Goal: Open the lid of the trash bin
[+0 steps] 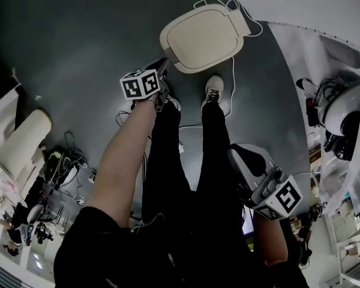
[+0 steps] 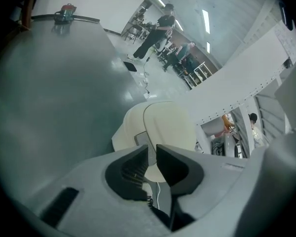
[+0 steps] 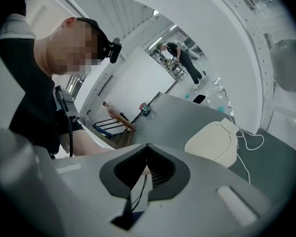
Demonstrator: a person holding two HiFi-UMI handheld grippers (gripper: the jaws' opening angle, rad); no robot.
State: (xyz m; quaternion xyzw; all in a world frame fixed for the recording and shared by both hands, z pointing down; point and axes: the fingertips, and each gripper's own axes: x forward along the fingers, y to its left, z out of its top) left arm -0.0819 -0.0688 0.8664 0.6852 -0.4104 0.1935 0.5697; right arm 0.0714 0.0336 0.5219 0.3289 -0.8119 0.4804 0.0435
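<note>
Cream bin lid (image 1: 204, 38) down | left fingers (image 2: 175, 168) slightly apart | right fingers (image 3: 163, 174) together | shoes (image 1: 214, 90): head view only

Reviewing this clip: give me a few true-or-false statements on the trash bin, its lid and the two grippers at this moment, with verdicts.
1. The lid lies shut on the trash bin. True.
2. The left gripper is clamped on the lid. False: its jaws stand slightly apart with nothing between them; the lid shows beyond them.
3. The right gripper has its jaws together and holds nothing. True.
4. The bin stands on a table. False: it stands on the dark floor, ahead of the person's shoes.
5. A white cable lies on the floor beside the bin. True.
</note>
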